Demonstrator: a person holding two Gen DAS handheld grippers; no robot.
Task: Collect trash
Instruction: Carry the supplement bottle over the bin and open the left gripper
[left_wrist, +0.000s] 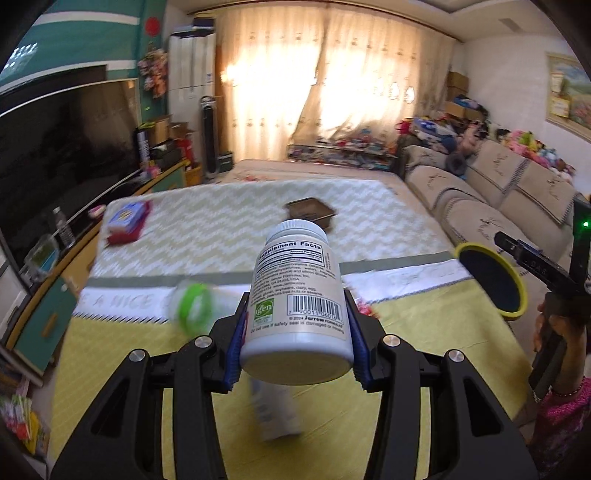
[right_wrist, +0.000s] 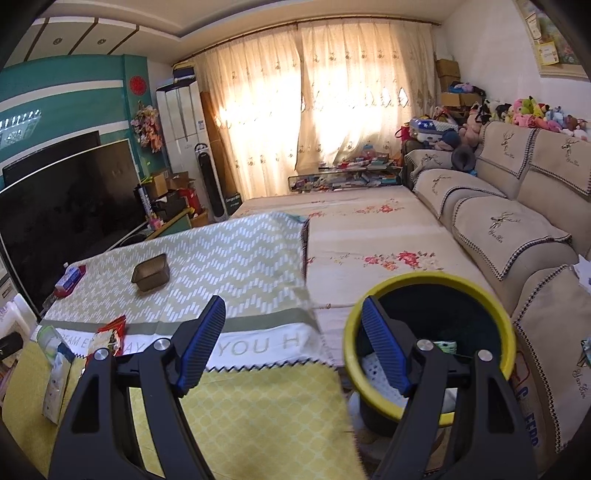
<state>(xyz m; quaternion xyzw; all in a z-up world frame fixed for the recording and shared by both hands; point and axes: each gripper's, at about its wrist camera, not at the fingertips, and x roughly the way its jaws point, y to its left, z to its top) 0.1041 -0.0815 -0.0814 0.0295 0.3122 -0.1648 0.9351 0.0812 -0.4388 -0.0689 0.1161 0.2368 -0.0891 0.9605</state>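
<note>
Already off the surface: left tongs (left_wrist: 295, 325) were clamped on the white plastic supplement bottle (left_wrist: 295, 295), its long axis running forward along the fingers, cap away. The black yellow-rimmed trash bin (left_wrist: 493, 282) sat off the surface's right edge, to the bottle's right. Right tongs (right_wrist: 291, 343) stood apart, empty, just beside the bin.

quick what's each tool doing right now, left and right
Left tool: closed on the white supplement bottle.
Right tool: open, holding nothing.
</note>
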